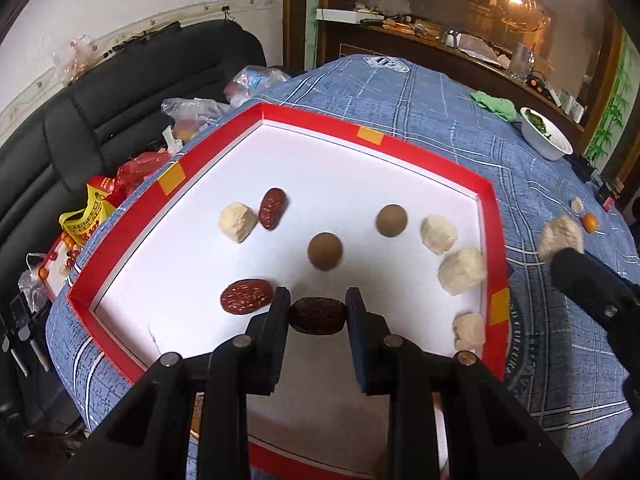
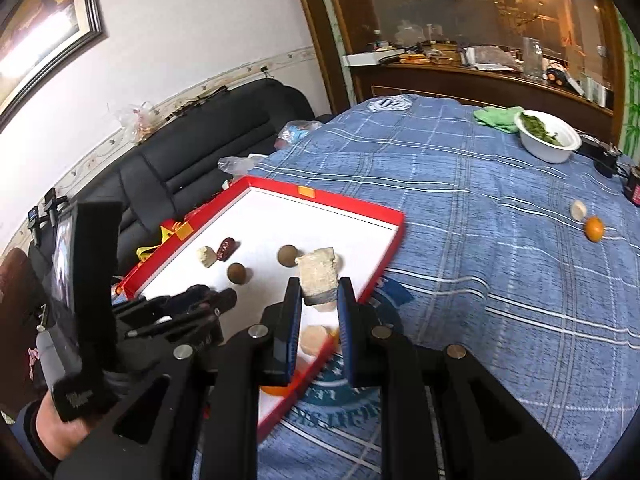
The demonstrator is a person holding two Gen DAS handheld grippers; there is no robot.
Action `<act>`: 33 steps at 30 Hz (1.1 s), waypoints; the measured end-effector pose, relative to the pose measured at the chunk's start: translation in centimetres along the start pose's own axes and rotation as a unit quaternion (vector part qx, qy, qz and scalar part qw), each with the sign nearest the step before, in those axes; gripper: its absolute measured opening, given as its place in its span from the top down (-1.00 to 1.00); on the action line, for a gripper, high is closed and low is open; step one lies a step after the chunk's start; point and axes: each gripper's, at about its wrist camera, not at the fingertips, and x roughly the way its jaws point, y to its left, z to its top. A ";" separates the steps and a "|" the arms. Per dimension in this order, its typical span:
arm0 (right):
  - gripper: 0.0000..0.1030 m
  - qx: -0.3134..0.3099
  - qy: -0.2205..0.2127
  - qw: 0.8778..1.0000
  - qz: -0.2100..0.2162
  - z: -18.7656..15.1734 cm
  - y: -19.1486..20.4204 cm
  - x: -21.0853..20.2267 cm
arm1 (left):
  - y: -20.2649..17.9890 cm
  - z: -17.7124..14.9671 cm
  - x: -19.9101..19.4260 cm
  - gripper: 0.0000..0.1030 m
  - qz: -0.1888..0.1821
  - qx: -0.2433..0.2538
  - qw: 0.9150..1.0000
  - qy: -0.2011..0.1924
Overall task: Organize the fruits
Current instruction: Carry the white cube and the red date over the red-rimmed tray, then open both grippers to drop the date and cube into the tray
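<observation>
Holding a dark date point(image 1: 318, 315) in my left gripper point(image 1: 318, 306) and a pale chunk point(image 2: 319, 276) in my right gripper point(image 2: 319, 294), both clamped over the red tray point(image 1: 416, 147), I count most fruit trayed, an orange point(image 2: 593, 229) and scrap point(image 2: 578, 209) left on the cloth.

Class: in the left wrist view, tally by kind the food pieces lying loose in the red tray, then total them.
Pale lumps: 4
Red dates: 2
Brown balls: 2
Total: 8
</observation>
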 end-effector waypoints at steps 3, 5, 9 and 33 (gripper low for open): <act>0.62 -0.003 0.009 1.000 0.008 0.3 0.6 1.4 | 0.5 0.2 0.1 0.47 0.004 -0.003 1.000 -0.002; 0.62 -0.006 0.017 1.000 0.014 0.4 0.8 2.3 | 0.7 0.2 0.2 0.47 0.006 -0.003 1.000 -0.002; 0.62 -0.012 0.031 0.999 0.024 0.7 1.6 4.0 | 1.0 0.1 0.6 0.47 0.010 -0.003 1.000 0.005; -0.05 0.024 0.001 1.000 -0.014 0.6 -4.9 0.3 | -1.3 1.9 -1.2 -0.47 0.014 -0.018 1.000 -0.021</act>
